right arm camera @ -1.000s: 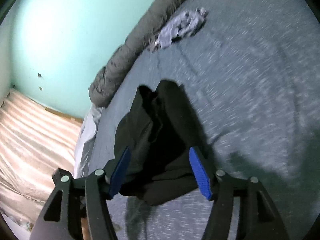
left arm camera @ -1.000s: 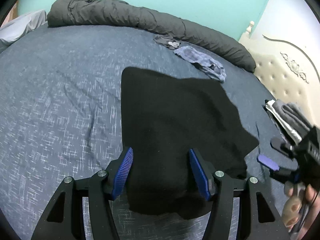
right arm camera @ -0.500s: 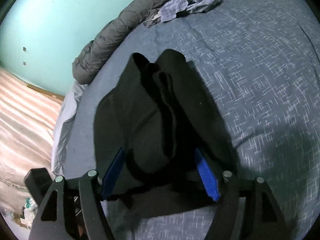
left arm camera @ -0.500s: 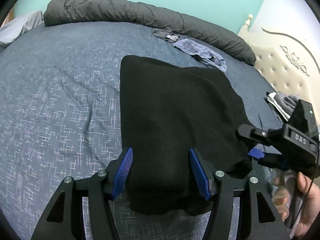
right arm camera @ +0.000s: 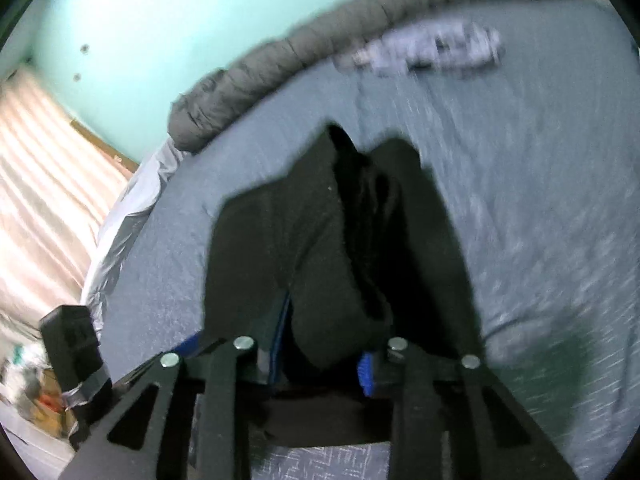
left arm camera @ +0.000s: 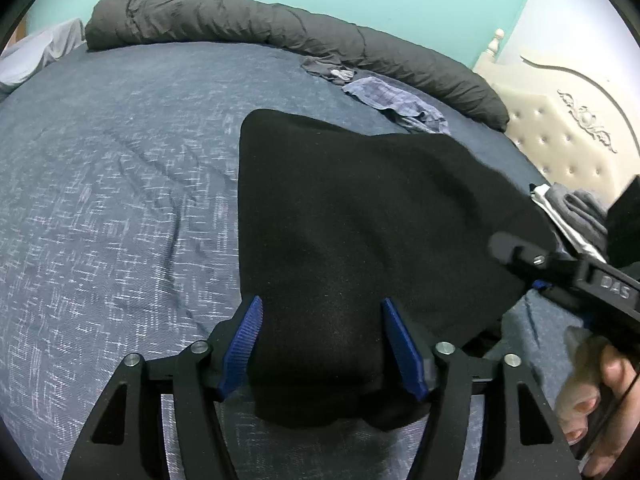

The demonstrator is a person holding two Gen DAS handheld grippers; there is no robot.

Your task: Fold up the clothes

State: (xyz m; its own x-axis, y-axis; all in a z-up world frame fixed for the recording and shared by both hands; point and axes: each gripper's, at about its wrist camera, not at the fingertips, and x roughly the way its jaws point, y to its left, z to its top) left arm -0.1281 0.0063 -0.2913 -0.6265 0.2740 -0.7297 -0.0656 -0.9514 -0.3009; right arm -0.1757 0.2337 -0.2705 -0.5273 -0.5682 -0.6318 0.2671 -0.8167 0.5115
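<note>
A black garment (left arm camera: 360, 220) lies spread on the blue-grey bed (left arm camera: 120, 200). My left gripper (left arm camera: 322, 344) is open, its blue fingers on either side of the garment's near edge. My right gripper (right arm camera: 324, 356) has narrowed around a bunched fold of the same black garment (right arm camera: 340, 240) and grips it between the blue pads. The right gripper also shows in the left wrist view (left arm camera: 560, 276), at the garment's right edge, held by a hand.
A rolled dark grey duvet (left arm camera: 280, 28) lies along the far side of the bed. A crumpled blue checked garment (left arm camera: 396, 100) lies beside it. Folded grey and white clothes (left arm camera: 572, 216) are stacked at the right by the cream headboard (left arm camera: 560, 136).
My right gripper has closed from open onto the garment's right edge and bunched it up. The left gripper stays open over the near edge.
</note>
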